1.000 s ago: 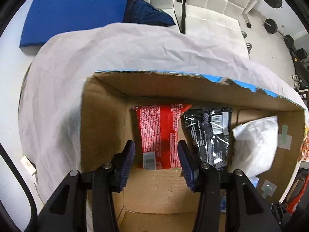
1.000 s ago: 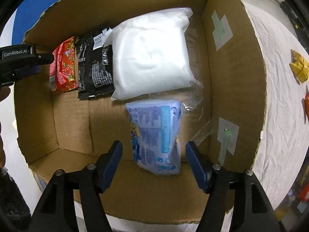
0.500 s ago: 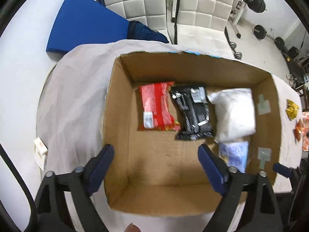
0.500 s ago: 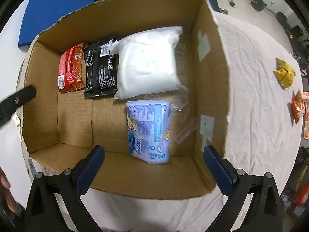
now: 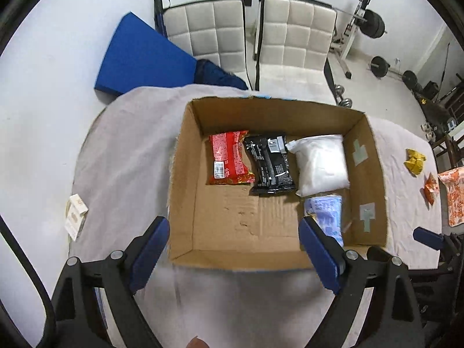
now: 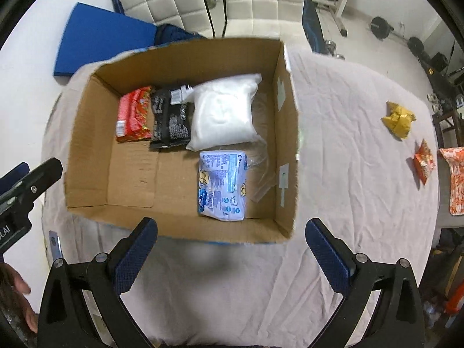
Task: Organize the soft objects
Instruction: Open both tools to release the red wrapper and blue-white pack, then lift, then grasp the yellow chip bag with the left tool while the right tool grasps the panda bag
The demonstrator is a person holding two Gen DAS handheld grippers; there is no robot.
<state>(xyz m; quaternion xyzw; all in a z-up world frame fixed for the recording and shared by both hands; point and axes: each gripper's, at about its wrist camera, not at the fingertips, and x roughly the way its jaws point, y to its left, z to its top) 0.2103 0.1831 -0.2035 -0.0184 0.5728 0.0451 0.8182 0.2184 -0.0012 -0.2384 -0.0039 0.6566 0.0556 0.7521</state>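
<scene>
both tongs, left (image 5: pixel 233 250) and right (image 6: pixel 230 253), hang spread wide and empty over the near edge of the box (image 6: pixel 287 133). inside it lie a red pack (image 6: pixel 134 114), a black pack (image 6: pixel 171 117), a white bag (image 6: pixel 223 114) and a blue pack (image 6: pixel 221 184). the loose items sit at the right of the frame on the table (image 6: pixel 348 145): a yellow wrapper (image 6: pixel 398 119) and an orange packet (image 6: pixel 424 163). likely next: send the right tongs there, pinch the wrapper at its bulk, and set it in the bare lower-left floor of the box.
</scene>
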